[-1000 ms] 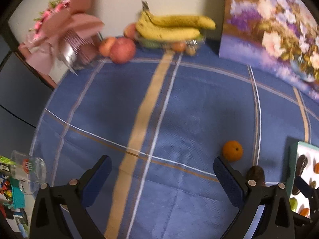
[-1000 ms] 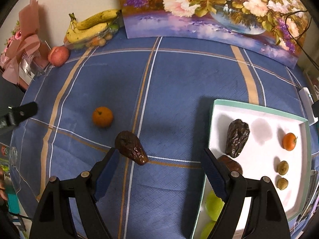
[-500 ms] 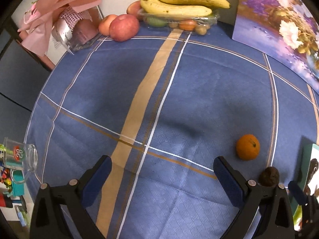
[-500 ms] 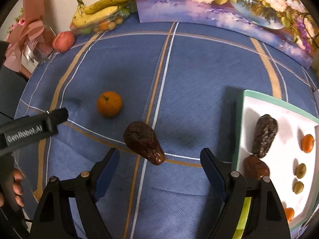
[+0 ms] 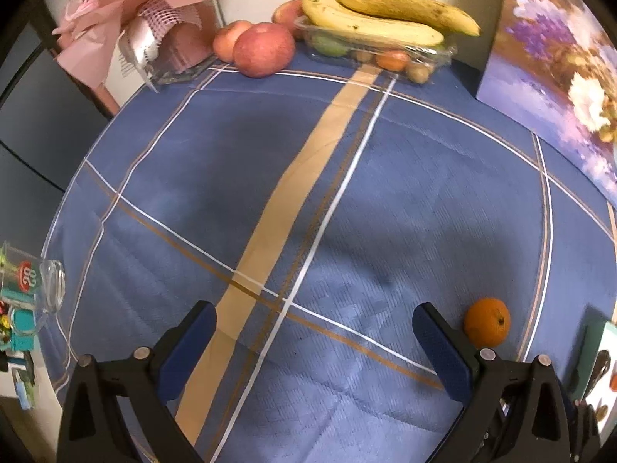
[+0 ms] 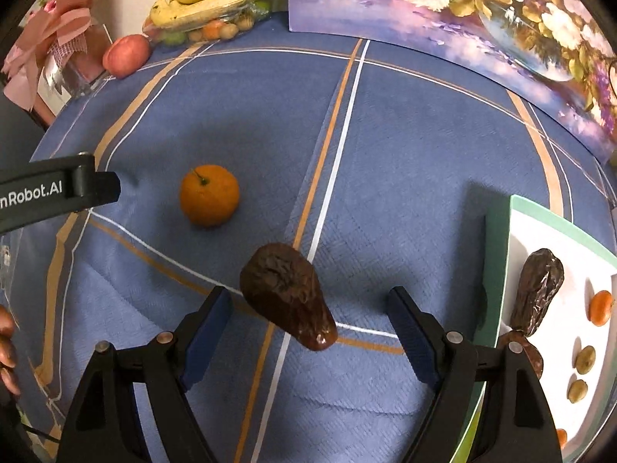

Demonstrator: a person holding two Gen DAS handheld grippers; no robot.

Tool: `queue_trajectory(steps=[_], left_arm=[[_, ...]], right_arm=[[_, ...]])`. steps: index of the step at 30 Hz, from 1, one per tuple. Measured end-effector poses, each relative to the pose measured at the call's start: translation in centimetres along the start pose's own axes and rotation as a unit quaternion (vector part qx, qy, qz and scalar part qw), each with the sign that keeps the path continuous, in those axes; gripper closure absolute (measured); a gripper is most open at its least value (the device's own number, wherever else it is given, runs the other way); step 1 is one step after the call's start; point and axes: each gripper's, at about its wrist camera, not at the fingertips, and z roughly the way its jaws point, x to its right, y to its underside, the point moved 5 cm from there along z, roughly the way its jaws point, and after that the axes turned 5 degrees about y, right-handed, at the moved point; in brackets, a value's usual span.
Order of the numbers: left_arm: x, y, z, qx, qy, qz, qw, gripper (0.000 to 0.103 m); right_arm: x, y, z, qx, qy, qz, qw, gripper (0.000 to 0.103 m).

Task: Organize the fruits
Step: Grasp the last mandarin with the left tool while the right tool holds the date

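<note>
A dark brown wrinkled date lies on the blue tablecloth between the open fingers of my right gripper, untouched. A small orange sits beyond it to the left; it also shows in the left wrist view, just right of my open, empty left gripper. A white tray with a green rim at the right holds another date, a small orange fruit and small olive-coloured fruits.
Bananas on a clear box of small fruits, apples and a pink-wrapped bouquet stand at the far edge. A flower painting leans at the back right. A glass mug sits at the left edge.
My right gripper has moved forward, and the date now lies between its fingers. My left gripper has moved toward the far side; the orange has slid to its lower right.
</note>
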Motion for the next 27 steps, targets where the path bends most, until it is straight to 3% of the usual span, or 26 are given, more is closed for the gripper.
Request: queue_trajectory(steps=[3, 10, 12, 17, 27], left_arm=[[-0.1, -0.1, -0.1, 0.002, 0.002, -0.006, 1.0000, 0.000], [0.2, -0.1, -0.4, 0.002, 0.007, -0.003, 1.0000, 0.000], [0.4, -0.1, -0.4, 0.001, 0.009, -0.003, 1.0000, 0.000], [1.1, 0.1, -0.4, -0.011, 0.023, -0.001, 0.9997, 0.000], [3.6, 0.3, -0.8, -0.011, 0.080, 0.006, 0.9967, 0.001]], right_arm=[[0.2, 0.0, -0.1, 0.001, -0.002, 0.004, 1.000, 0.022], [0.0, -0.4, -1.0, 0.009, -0.035, 0.008, 0.999, 0.059], [-0.2, -0.4, -1.2, 0.009, -0.039, 0.005, 0.999, 0.063], [0.3, -0.1, -1.5, 0.003, -0.052, 0.015, 0.999, 0.064], [4.1, -0.3, -1.2, -0.005, -0.032, 0.064, 0.997, 0.064]])
